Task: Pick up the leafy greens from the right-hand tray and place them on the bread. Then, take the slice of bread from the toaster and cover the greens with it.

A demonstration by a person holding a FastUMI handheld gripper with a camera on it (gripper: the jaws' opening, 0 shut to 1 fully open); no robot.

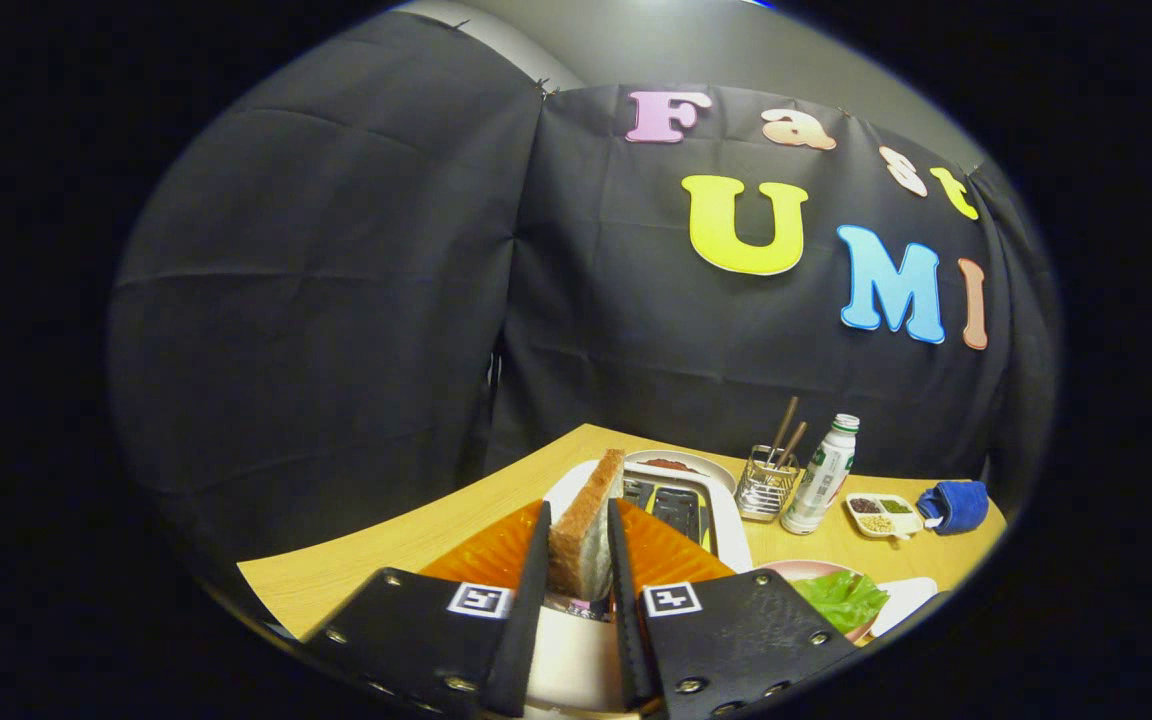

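Claw: we are seeing the gripper [581, 590] clamping its two fingers [534, 570] on a slice of bread [586, 525]; both are pressing its flat faces.
Slice: it is standing on edge between the fingers, its long axis running toward twelve o'clock, away from us, crust on top.
Toaster: the white toaster [726, 515] is lying just beyond the slice, toward one o'clock, slots dark.
Greens: the leafy greens [844, 598] are sitting on a pinkish plate [786, 570] at about three o'clock of the fingers, near; whether bread is lying under them, we cannot tell.
Key relation: we are judging that the covering move turns on swinging the slice rightward toward three o'clock and laying it flat.
Beyond: a wire caddy [764, 487], a bottle [821, 478], a blue cloth [956, 503] on the table [386, 550].
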